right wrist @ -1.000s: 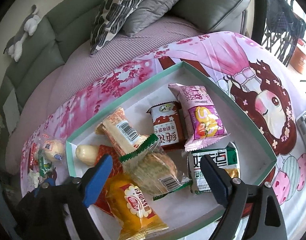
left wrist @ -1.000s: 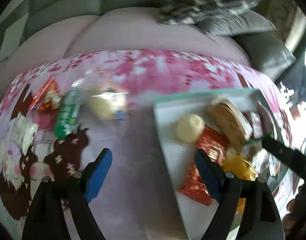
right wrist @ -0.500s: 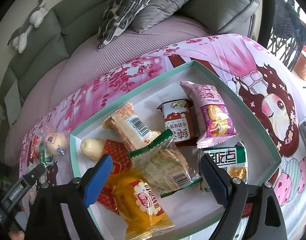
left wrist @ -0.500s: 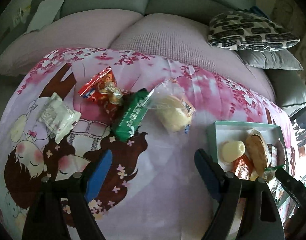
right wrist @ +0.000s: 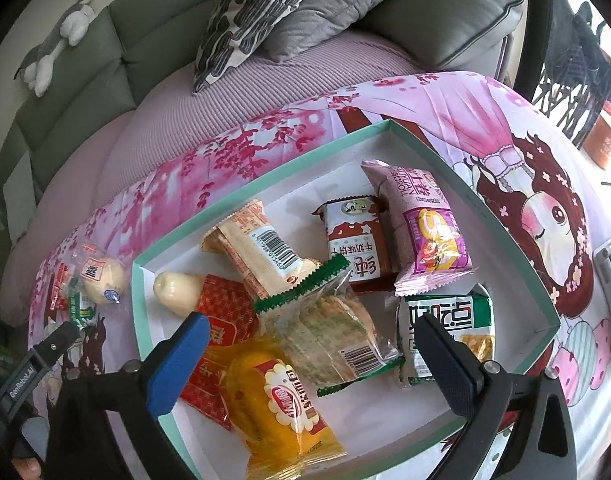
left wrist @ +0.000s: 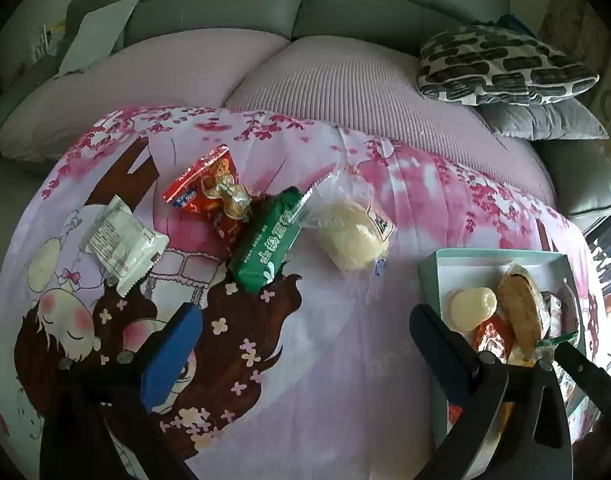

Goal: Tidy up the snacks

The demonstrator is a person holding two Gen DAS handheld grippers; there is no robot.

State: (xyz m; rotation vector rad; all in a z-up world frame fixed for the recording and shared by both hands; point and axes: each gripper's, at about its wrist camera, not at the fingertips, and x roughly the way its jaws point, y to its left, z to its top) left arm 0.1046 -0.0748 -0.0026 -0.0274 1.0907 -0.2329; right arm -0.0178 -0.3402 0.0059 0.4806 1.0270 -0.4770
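Pointing steeply down over the printed pink cloth [left wrist: 345, 360], the left gripper [left wrist: 305, 344] hangs with its jaws opening wide and nothing between them but bare fabric. Ahead of it, four snacks lie loose on the cloth: a white packet [left wrist: 119, 242] at the left, a red packet [left wrist: 213, 200] beyond it, a green packet [left wrist: 267, 242] leaning against the red one, and a pale bun in a clear wrapper [left wrist: 353, 236] just beside the green packet. The box [left wrist: 433, 280] with a mint-green rim sits at the right edge of this view, apart from the loose four.

The right gripper [right wrist: 309, 350] also tilts steeply down, hovering over the near half of the box [right wrist: 517, 240]; its jaws are opening too and grip nothing. Below it in the box lie a clear packet with a green edge [right wrist: 329, 328], a yellow packet [right wrist: 283, 396] and a flat red packet [right wrist: 225, 316]. Farther in are a beige packet with a barcode [right wrist: 261, 248], a brown-and-white packet [right wrist: 355, 240], a pink packet [right wrist: 425, 224], a green-and-white packet [right wrist: 449, 324], and a bare pale bun [right wrist: 177, 290] in the left corner. Part of a hand [right wrist: 25, 468] shows at the lower left edge of the right view, under the other gripper's black finger.
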